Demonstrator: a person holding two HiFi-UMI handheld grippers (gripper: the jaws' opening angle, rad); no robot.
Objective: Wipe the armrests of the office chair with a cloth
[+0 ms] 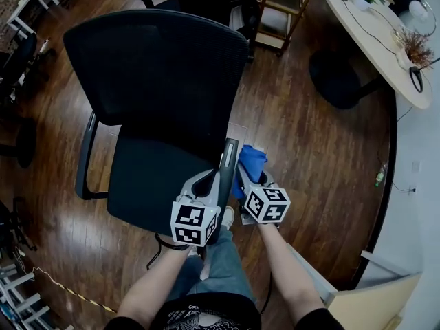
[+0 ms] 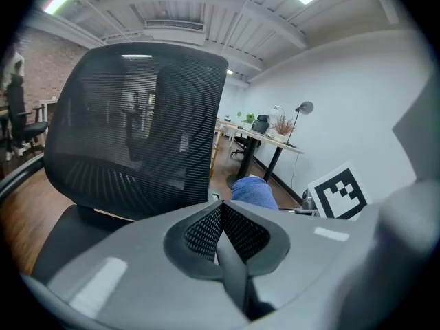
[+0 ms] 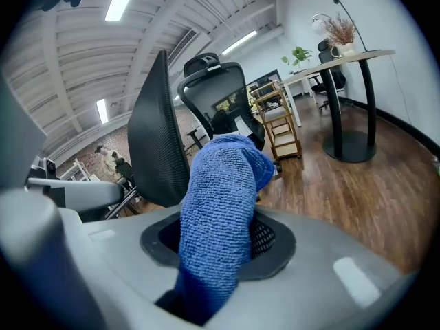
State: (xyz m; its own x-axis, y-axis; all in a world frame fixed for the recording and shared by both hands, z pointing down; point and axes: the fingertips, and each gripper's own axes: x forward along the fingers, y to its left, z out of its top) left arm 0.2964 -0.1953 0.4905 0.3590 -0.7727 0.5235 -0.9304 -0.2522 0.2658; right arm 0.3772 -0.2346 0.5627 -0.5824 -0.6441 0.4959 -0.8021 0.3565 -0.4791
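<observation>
In the head view, the left gripper (image 1: 214,179) is laid at the near end of the office chair's (image 1: 151,81) right armrest (image 1: 229,158), whose long axis runs away from the tool toward the chair back. Just to its right, the right gripper (image 1: 249,179) is held with a blue cloth (image 1: 251,161) projecting ahead of it. Dark wood flooring (image 1: 309,157) is seen all around, with a curved white desk (image 1: 371,40) far ahead to the right.

In the left gripper view, the jaws are pressed together at their tips, and nothing can be made out between them. The mesh backrest (image 2: 137,129) is seen ahead to the left.

In the right gripper view, the cloth is clamped between the jaws. Its length is aligned with them, and its free end is folded over to the right.
</observation>
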